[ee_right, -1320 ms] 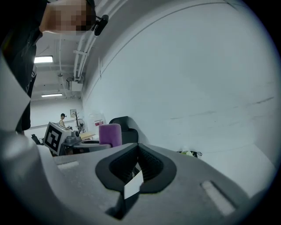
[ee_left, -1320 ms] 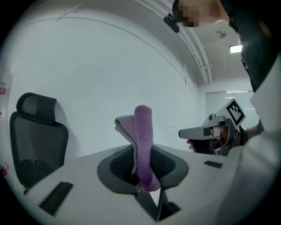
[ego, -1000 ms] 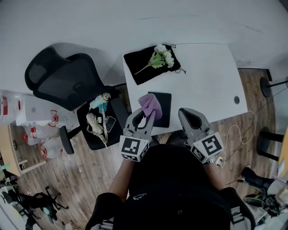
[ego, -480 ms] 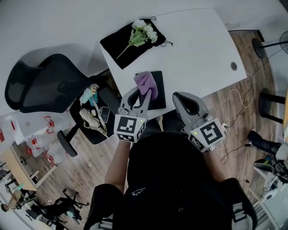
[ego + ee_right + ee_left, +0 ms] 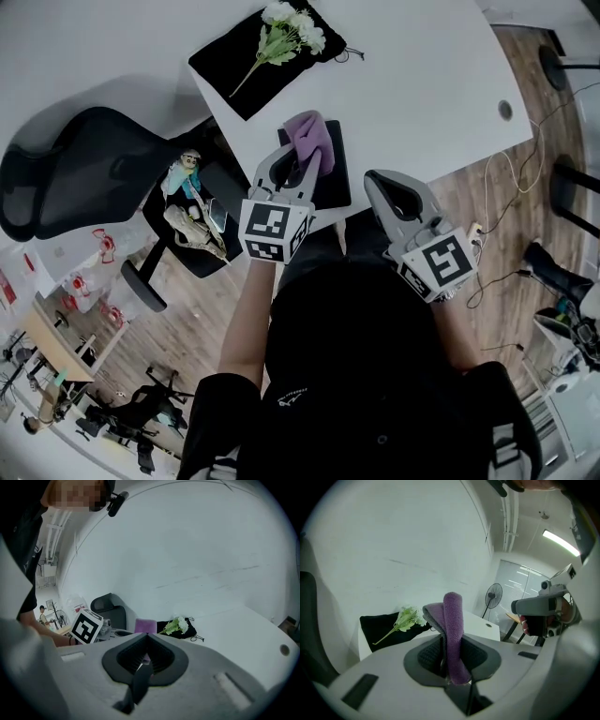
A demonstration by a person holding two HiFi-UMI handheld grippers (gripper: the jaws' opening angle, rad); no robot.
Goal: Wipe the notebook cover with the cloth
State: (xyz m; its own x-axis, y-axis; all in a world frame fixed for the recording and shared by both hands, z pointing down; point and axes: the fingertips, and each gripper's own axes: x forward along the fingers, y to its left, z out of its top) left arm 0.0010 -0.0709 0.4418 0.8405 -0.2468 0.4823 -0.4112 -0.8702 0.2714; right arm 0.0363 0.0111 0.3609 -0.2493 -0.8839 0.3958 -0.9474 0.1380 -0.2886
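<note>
Holding the cloth (image 5: 310, 142) in the left gripper (image 5: 298, 173): jaws clamped on its lower folds, the rest sticking up past the tips in a loose purple fold. The cloth sits over the near-left part of the notebook (image 5: 337, 178), which lies flat on the white table (image 5: 431, 84) close to the front edge. Can't tell if the cloth touches the cover.

The right gripper (image 5: 386, 187) has its jaws closed together with nothing in them, just beside the notebook's right side.

Handling, as a guess: the cloth is soft, light and floppy, so grip the bunched middle and let the free end drag. The notebook looks thin, stiff and smooth and may slide when wiped, so the spare gripper could pin a bare corner.
</note>
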